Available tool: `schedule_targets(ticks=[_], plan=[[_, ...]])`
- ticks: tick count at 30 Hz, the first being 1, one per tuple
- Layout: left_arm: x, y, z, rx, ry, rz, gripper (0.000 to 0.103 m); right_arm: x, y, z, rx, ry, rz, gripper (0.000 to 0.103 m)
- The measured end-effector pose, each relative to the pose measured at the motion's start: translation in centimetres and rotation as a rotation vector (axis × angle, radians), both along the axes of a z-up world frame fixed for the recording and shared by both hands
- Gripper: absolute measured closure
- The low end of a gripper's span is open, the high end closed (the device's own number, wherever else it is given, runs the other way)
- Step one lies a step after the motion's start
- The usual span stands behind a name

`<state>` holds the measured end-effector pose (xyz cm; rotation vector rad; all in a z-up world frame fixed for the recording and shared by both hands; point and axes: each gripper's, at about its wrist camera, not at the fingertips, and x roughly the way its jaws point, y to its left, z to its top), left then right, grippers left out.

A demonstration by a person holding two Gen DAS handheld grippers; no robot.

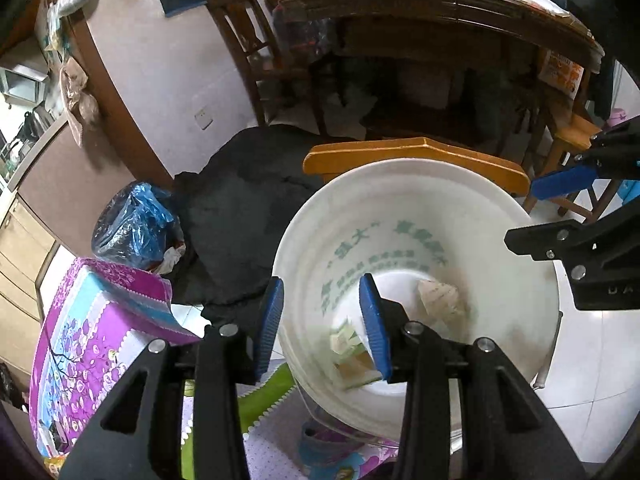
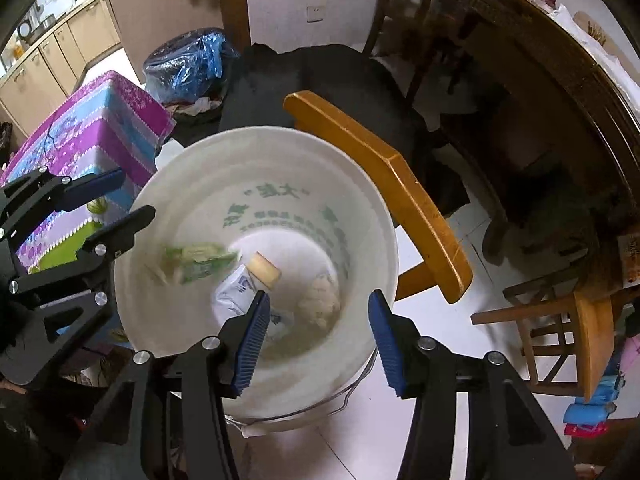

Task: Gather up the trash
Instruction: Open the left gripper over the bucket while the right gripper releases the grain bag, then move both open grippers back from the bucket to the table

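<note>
The left gripper (image 1: 322,322) hangs over the near rim of the white bucket (image 1: 520,320), its blue fingers (image 1: 270,320) spread wide and holding nothing; one finger is outside the rim, the other inside over the bucket's mouth. The right gripper (image 2: 316,340) is also above the bucket (image 2: 168,208), fingers (image 2: 254,340) wide apart and empty.

Inside the bucket lies the collected trash: a green wrapper (image 2: 200,260), blurred, near the left wall; a white pouch (image 2: 234,290) with a tan cap (image 2: 264,270) in the middle; and a crumpled pale wad (image 2: 322,300) to the right. In the left wrist view the wrapper (image 1: 348,346) shows beside the inner finger and the wad (image 1: 440,296) lies further in. Green printed characters (image 2: 276,192) run around the inner wall.

The bucket stands on the white tiled floor (image 2: 432,320). Just behind it is a yellow wooden chair back (image 2: 380,184). To the left is a purple and blue floral box (image 2: 88,128). Beyond that sits a bin lined with a blue bag (image 2: 188,64), and a black cloth (image 2: 320,80) lies heaped behind the chair. Farther off stands a dark wooden table (image 2: 560,60) with clutter on it, and a wall socket (image 2: 316,12) shows on the white wall.
</note>
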<state>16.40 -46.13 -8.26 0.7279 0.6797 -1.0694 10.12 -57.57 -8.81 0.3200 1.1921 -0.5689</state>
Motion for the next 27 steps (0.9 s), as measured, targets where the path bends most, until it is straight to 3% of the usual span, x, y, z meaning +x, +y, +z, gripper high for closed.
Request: schedule_targets(ticks=[12,18,27], plan=[[-0.1,0.5,0.2,0.003,-0.005,-0.006,0.065,-0.6,0.3,-0.6,0.006,0.023,-0.021,0.051],[-0.2,1.9,0.9,-0.033,0.02,0.01,0.063,-0.9,0.9,-0.8,0.027,0.023,-0.038,0.05],[-0.8,7.8,1.7,-0.158,-0.002,0.021,0.063,-2.0,4.1,0.3,0.05,-0.144,-0.05,0.049]])
